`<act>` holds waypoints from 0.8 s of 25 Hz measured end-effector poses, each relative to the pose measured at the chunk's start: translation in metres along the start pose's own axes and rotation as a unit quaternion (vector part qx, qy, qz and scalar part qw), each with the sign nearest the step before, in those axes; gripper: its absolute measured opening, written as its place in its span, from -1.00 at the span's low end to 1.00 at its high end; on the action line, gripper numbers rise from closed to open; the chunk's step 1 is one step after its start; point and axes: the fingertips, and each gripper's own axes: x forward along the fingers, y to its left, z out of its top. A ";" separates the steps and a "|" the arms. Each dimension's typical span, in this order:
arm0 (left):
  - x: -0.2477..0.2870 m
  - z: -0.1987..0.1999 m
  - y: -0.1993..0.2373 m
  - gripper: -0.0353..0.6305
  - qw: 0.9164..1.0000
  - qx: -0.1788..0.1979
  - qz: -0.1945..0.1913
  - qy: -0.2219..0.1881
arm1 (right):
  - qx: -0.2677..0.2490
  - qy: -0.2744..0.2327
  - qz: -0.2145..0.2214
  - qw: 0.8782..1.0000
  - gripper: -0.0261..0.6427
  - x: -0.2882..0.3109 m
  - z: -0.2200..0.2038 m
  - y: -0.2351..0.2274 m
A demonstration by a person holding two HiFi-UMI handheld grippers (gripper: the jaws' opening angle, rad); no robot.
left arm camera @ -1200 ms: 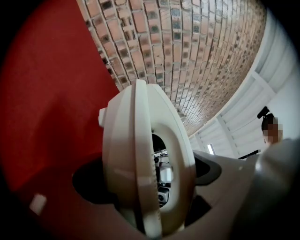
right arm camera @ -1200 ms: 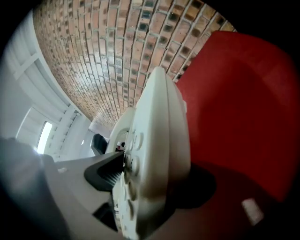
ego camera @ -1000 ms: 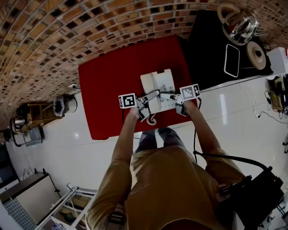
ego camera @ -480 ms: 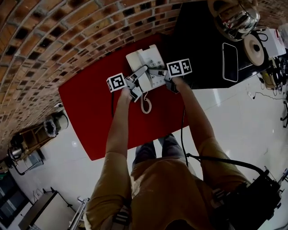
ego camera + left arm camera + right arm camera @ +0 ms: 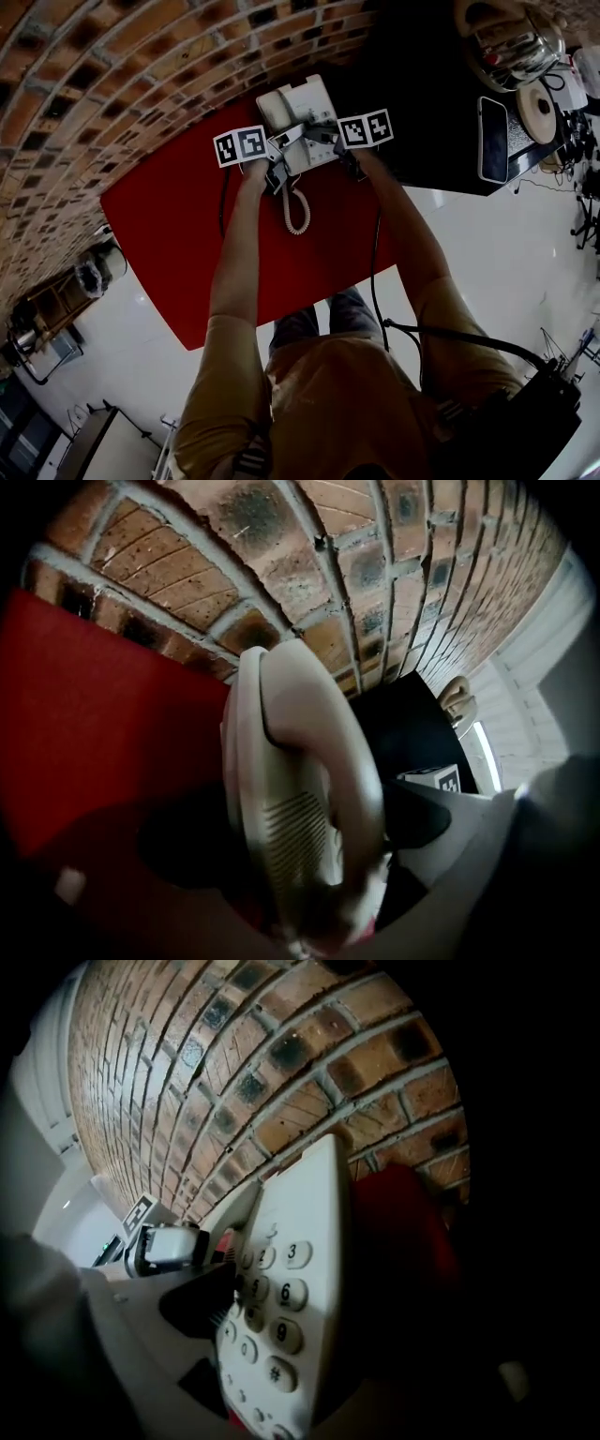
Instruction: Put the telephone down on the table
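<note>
The white telephone (image 5: 298,114) sits at the far edge of the red table (image 5: 187,225), close to the brick wall, and its coiled cord (image 5: 296,211) trails toward me. My left gripper (image 5: 281,155) is at the phone's handset side (image 5: 300,799), and its jaws close on that edge. My right gripper (image 5: 336,142) is at the keypad side (image 5: 281,1288). Its jaws are opening, with the phone's edge still between them. Both arms reach forward over the table.
A brick wall (image 5: 112,75) stands right behind the phone. A black table (image 5: 422,103) adjoins on the right, bearing a metal kettle (image 5: 511,37) and a dark flat slab (image 5: 493,139). White floor lies around the red table.
Both grippers carried the phone forward and down to the far edge of the red table by the wall. The cord now lies stretched on the red surface.
</note>
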 end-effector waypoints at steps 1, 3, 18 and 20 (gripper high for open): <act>-0.003 0.002 0.002 0.66 1.000 -0.002 0.009 0.003 | 0.000 0.000 -0.007 1.000 0.32 0.001 0.000 -0.003; -0.010 0.011 -0.001 0.66 1.000 -0.006 0.020 -0.010 | -0.005 -0.007 -0.029 1.000 0.32 -0.003 0.005 -0.010; -0.157 0.014 -0.121 0.67 0.971 0.156 0.044 -0.176 | -0.309 -0.256 -0.083 0.912 0.34 -0.118 0.078 0.182; -0.192 0.009 -0.143 0.67 0.953 0.207 0.080 -0.208 | -0.314 -0.279 -0.074 0.904 0.34 -0.140 0.073 0.215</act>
